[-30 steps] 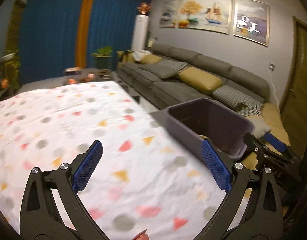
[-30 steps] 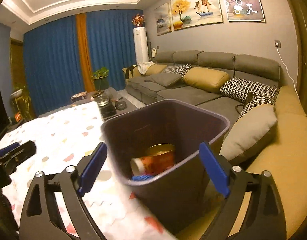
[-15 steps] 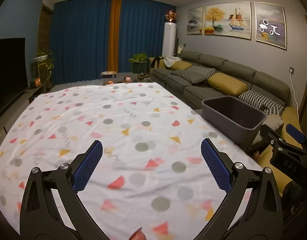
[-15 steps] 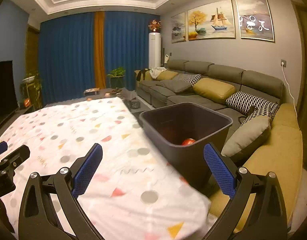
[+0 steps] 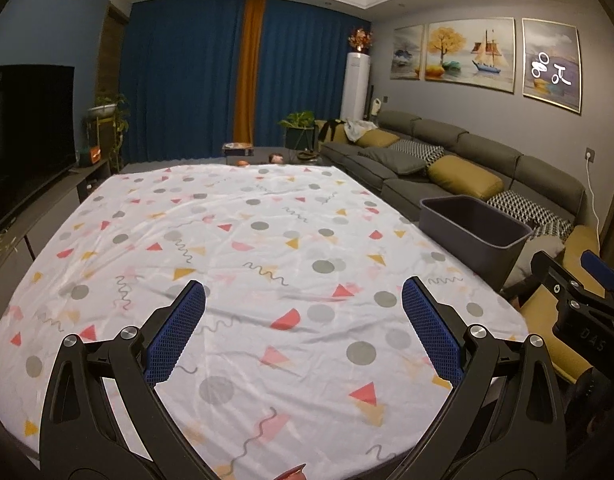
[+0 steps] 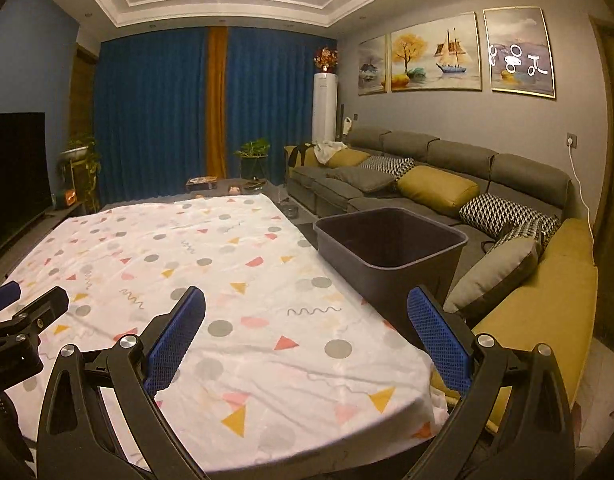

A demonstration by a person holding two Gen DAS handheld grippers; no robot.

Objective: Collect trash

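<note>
A dark grey trash bin stands at the table's right edge beside the sofa; it also shows in the left wrist view. Its contents are hidden from both views. My left gripper is open and empty above the near part of the patterned tablecloth. My right gripper is open and empty over the near right part of the cloth, short of the bin. No loose trash shows on the cloth.
A grey sofa with yellow and patterned cushions runs along the right wall. A TV stands at the left. A low table with small items and plants sit beyond the far table edge, before blue curtains.
Both grippers have pulled back and up from the bin. The bin now looks smaller and farther, and the can seen inside it earlier is out of sight.
</note>
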